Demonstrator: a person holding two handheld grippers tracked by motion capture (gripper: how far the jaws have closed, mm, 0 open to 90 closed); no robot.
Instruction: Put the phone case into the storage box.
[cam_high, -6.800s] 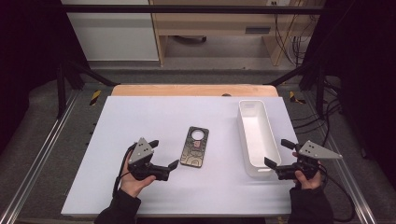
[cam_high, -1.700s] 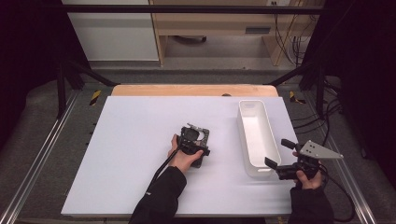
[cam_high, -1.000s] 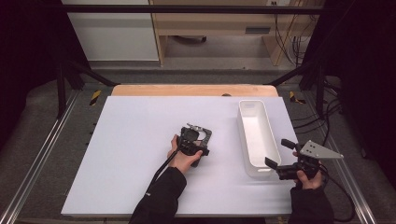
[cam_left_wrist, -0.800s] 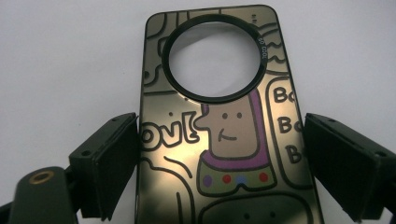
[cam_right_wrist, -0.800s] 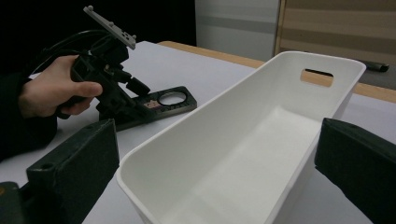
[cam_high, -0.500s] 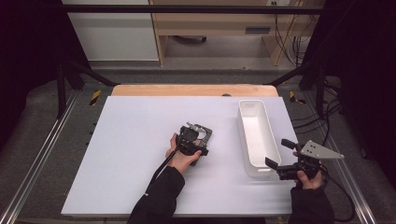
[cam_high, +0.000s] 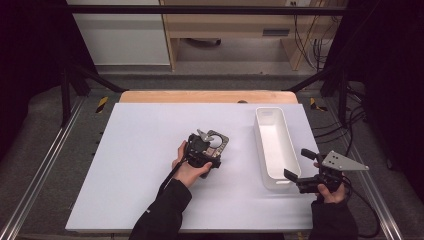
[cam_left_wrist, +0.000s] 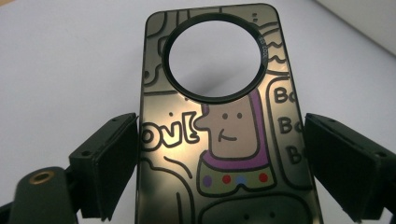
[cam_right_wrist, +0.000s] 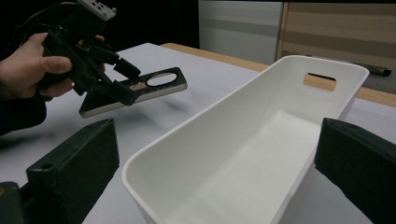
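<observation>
My left gripper (cam_high: 212, 148) has the phone case (cam_left_wrist: 219, 135) between its jaws near the middle of the white table (cam_high: 125, 165), the case lifted clear of the surface, as the right gripper view shows (cam_right_wrist: 135, 89). In the left gripper view the jaws flank the case's long sides; the left one seems to press the edge, the right may stand a hair off, so I cannot vouch for a firm grip. The case's long axis runs away from the tool, its round cut-out at the far end. The white bin (cam_high: 272, 147) lies to the right of the case, its length running near to far. My right gripper (cam_high: 295, 172) waits wide open at the bin's near end, holding nothing. The left is plainly the nearer hand for the case.
</observation>
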